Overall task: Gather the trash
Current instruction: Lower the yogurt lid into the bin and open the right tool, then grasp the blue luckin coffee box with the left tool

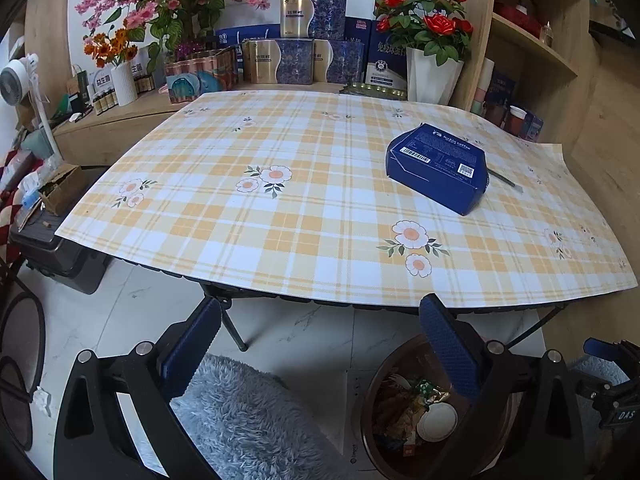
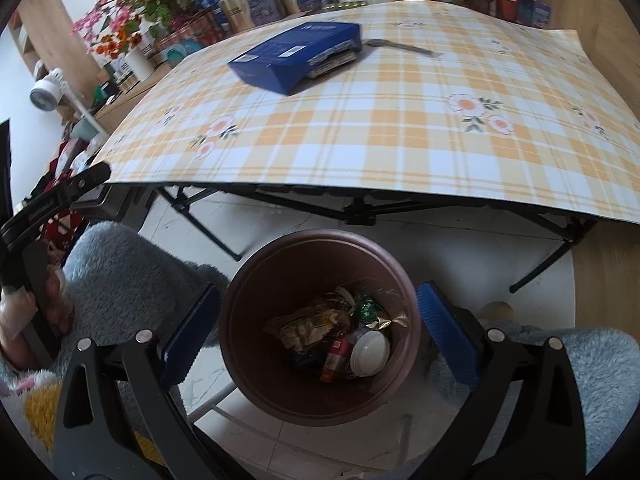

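A brown round trash bin (image 2: 320, 396) stands on the floor in front of the table and holds wrappers (image 2: 308, 326) and a white lid (image 2: 370, 354). It also shows in the left wrist view (image 1: 370, 452). A blue box (image 1: 438, 168) lies on the checked tablecloth (image 1: 280, 216), with a thin dark stick (image 1: 504, 178) beside it. The box also shows in the right wrist view (image 2: 298, 56). My right gripper (image 2: 318, 338) is open and empty above the bin. My left gripper (image 1: 320, 352) is open and empty, held below the table's front edge.
Flower vases (image 1: 434, 74), stacked boxes (image 1: 296, 56) and a shelf (image 1: 532, 44) stand behind the table. The black folding table legs (image 2: 360, 212) are near the bin. A grey fluffy fabric (image 1: 248, 416) is below the left gripper. A small fan (image 1: 18, 76) is at the left.
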The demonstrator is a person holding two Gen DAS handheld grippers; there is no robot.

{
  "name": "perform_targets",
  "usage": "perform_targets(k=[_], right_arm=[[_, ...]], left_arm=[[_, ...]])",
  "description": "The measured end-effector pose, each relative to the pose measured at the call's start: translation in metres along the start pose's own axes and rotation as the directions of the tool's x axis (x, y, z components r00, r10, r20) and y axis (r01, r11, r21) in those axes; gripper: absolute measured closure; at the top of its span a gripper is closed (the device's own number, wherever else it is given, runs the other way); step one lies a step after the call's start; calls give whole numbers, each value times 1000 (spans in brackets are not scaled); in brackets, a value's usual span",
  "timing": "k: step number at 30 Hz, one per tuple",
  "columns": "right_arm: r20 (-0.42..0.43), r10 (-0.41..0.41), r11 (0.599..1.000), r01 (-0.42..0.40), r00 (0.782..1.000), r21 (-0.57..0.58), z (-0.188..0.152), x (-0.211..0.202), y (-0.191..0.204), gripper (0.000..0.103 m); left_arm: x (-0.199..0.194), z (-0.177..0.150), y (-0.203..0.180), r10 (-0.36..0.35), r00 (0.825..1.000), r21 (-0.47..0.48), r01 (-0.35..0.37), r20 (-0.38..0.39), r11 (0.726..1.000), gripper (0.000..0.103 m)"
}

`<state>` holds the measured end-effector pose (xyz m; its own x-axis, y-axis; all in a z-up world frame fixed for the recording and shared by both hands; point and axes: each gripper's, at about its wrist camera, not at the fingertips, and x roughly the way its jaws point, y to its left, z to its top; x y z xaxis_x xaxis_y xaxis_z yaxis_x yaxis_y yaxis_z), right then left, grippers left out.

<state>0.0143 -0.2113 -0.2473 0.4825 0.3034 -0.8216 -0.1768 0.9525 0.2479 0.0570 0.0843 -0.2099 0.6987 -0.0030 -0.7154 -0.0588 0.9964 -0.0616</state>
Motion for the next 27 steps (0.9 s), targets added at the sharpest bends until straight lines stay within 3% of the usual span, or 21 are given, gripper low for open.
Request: perform_targets(k=[18,23,27], right_arm=[[49,-14,995,10,999,100,10,-10,-25,6],[70,-33,993,25,997,113,22,-16,-36,6],[128,-50,990,32,991,136,42,-28,-52,6]], left_arm=[[5,0,-5,14,1000,27,-14,-17,1000,6],[14,12,-35,78,997,172,-72,-23,982,6],[25,39,-75,43,999,281,-44,11,959,6]])
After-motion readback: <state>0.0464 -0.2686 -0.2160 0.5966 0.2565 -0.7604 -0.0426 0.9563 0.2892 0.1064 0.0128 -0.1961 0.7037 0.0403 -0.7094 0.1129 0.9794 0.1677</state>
